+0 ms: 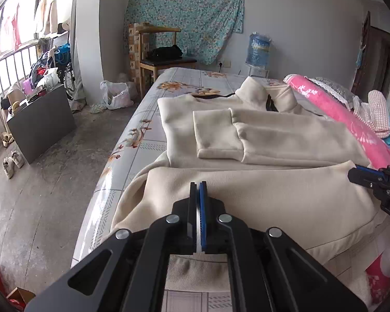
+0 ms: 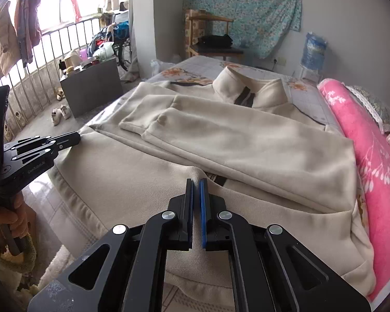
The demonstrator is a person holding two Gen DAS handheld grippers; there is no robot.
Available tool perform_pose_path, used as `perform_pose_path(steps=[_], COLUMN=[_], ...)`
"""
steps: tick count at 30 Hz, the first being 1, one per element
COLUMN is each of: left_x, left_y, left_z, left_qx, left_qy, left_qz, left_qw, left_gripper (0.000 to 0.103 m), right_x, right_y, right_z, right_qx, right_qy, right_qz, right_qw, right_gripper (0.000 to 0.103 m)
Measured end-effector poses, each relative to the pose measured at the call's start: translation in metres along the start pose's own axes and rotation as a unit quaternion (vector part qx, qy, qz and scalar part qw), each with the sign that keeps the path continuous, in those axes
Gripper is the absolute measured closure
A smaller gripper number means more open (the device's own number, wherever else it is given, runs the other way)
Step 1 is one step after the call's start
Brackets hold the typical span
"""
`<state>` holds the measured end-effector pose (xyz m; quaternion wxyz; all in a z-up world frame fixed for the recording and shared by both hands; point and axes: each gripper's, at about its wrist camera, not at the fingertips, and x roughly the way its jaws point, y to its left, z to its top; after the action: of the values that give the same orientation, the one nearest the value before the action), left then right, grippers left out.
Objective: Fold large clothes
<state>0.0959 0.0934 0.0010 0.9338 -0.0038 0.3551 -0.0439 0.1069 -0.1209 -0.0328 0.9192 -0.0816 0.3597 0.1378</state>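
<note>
A bed (image 1: 153,140) with a flower-patterned cover fills most of the room, its far end toward a grey wall hung with a teal floral cloth (image 1: 187,10). Spread across the bed lies a large cream jacket (image 1: 286,140), collar (image 2: 231,85) toward the far wall, both sleeves folded across its chest so the cuffs (image 1: 218,135) overlap near the middle. Its bottom hem is doubled up toward the viewer, making a thick cream band across the near part of the bed. Along the jacket's right side runs a rolled pink blanket (image 2: 377,156) with white sprigs.

The left claw (image 1: 198,183) sits at the near left part of that folded band, its fingers drawn together; a thin pale strip shows between the pads, so it looks clamped on the jacket's hem fabric. In the right wrist view the same claw (image 2: 76,136) reaches in from the left, tip touching the jacket's left edge, held by a hand (image 2: 10,221) below.

The right claw (image 2: 197,180) hovers over the near right part of the folded band, jaws closed with only a narrow slit between the pads; whether cloth is pinched there I cannot tell. From the left wrist view it (image 1: 352,174) enters at the right edge, tip against the fold's corner.

Beyond the bed stand a wooden chair (image 1: 158,52) and a water bottle (image 1: 258,49).
</note>
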Motion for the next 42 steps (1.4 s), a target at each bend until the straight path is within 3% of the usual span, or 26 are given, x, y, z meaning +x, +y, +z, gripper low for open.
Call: perform_pose_path(steps=[5, 8, 11, 12, 16, 20, 23, 25, 27, 28, 30, 34, 38, 42], left_x=[0.024, 0.023, 0.025, 0.025, 0.025, 0.025, 0.025, 0.024, 0.024, 0.024, 0.024, 0.014, -0.009, 0.001], left_y=[0.004, 0.003, 0.002, 0.002, 0.003, 0.001, 0.001, 0.0, -0.001, -0.002, -0.003, 0.001, 0.001, -0.011], left_z=[-0.016, -0.019, -0.019, -0.019, -0.019, -0.019, -0.019, -0.02, -0.02, -0.021, -0.021, -0.016, 0.008, 0.023], left_qx=[-0.011, -0.009, -0.004, -0.006, -0.011, -0.006, -0.005, 0.0, 0.004, 0.007, 0.011, 0.009, 0.018, 0.046], left_qy=[0.03, 0.024, 0.024, 0.025, 0.027, 0.026, 0.027, 0.027, 0.026, 0.026, 0.024, 0.017, -0.023, -0.034], left_qz=[0.0, 0.0, 0.004, 0.004, 0.002, 0.008, 0.008, 0.011, 0.015, 0.017, 0.021, 0.016, 0.022, 0.039], left_qw=[0.9995, 0.9997, 0.9997, 0.9997, 0.9996, 0.9996, 0.9996, 0.9996, 0.9995, 0.9995, 0.9994, 0.9997, 0.9993, 0.9976], left_gripper=[0.101, 0.101, 0.101, 0.101, 0.101, 0.101, 0.101, 0.101, 0.101, 0.101, 0.101, 0.101, 0.101, 0.101], right_x=[0.033, 0.037, 0.024, 0.015, -0.018, -0.014, 0.002, 0.011, 0.018, 0.017, 0.014, -0.011, -0.047, -0.036], right_y=[0.011, 0.009, -0.01, -0.02, -0.061, -0.088, -0.101, -0.104, -0.103, -0.102, -0.103, -0.11, -0.109, -0.117], right_z=[-0.013, -0.017, -0.013, -0.011, -0.009, -0.019, -0.029, -0.035, -0.041, -0.042, -0.042, -0.036, -0.021, -0.019], right_qx=[-0.041, -0.047, -0.02, -0.007, 0.027, 0.026, 0.051, 0.058, 0.054, 0.055, 0.058, 0.086, 0.093, 0.1], right_qy=[0.03, 0.043, 0.051, 0.046, 0.041, 0.085, 0.112, 0.123, 0.127, 0.12, 0.113, 0.051, -0.019, -0.022], right_qz=[-0.029, -0.024, 0.006, 0.012, 0.004, -0.051, -0.048, -0.045, -0.054, -0.048, -0.058, -0.059, -0.069, -0.08], right_qw=[0.998, 0.998, 0.998, 0.999, 0.999, 0.995, 0.991, 0.99, 0.989, 0.99, 0.99, 0.993, 0.993, 0.992], right_gripper=[0.1, 0.096, 0.081, 0.071, 0.05, 0.046, 0.046, 0.049, 0.061, 0.077, 0.101, 0.102, 0.102, 0.102])
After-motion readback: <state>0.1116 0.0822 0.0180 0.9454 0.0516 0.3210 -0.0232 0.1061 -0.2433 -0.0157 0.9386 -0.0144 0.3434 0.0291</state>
